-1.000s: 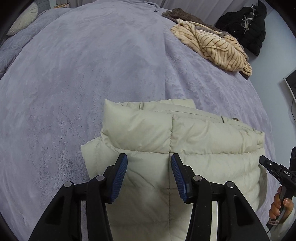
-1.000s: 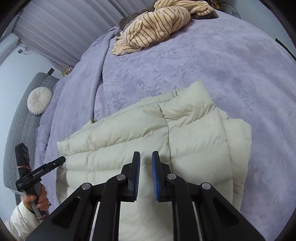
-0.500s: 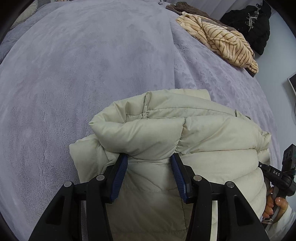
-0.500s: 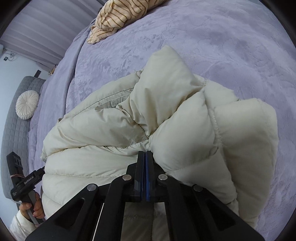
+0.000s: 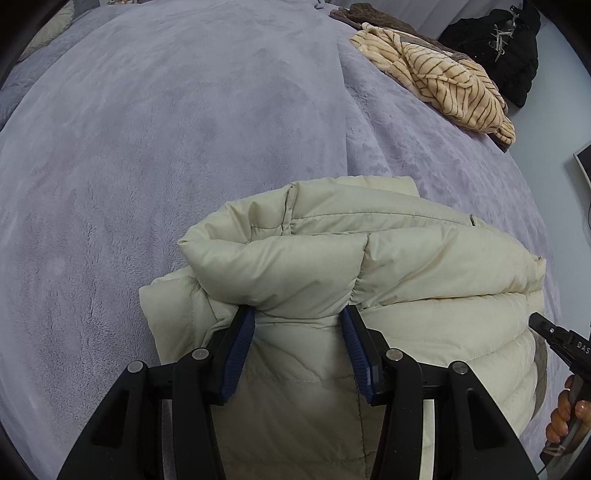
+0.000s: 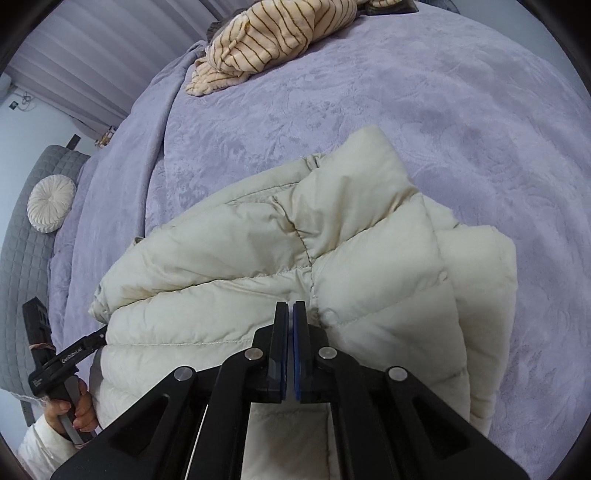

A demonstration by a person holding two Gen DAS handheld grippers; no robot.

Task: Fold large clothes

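A cream puffer jacket point(image 5: 369, 266) lies folded on the lilac bedspread point(image 5: 166, 129); it also fills the right wrist view point(image 6: 295, 258). My left gripper point(image 5: 297, 321) is open, its blue pads point(image 5: 240, 343) standing wide at either side of a puffed fold of the jacket. My right gripper point(image 6: 290, 314) has its pads almost together at the jacket's top layer; whether fabric is pinched between them is hidden. Each gripper shows at the edge of the other's view.
A cream striped garment point(image 5: 443, 81) lies at the far side of the bed, with a brown garment point(image 5: 369, 14) behind it. A black coat point(image 5: 498, 51) sits beyond the bed's edge. A round cushion point(image 6: 50, 208) rests on a grey headboard point(image 6: 22, 258).
My right gripper closed from a narrow gap onto the jacket and bunched its top layer up. My left gripper stayed open and moved forward against the fold. The jacket's upper layer has puffed up.
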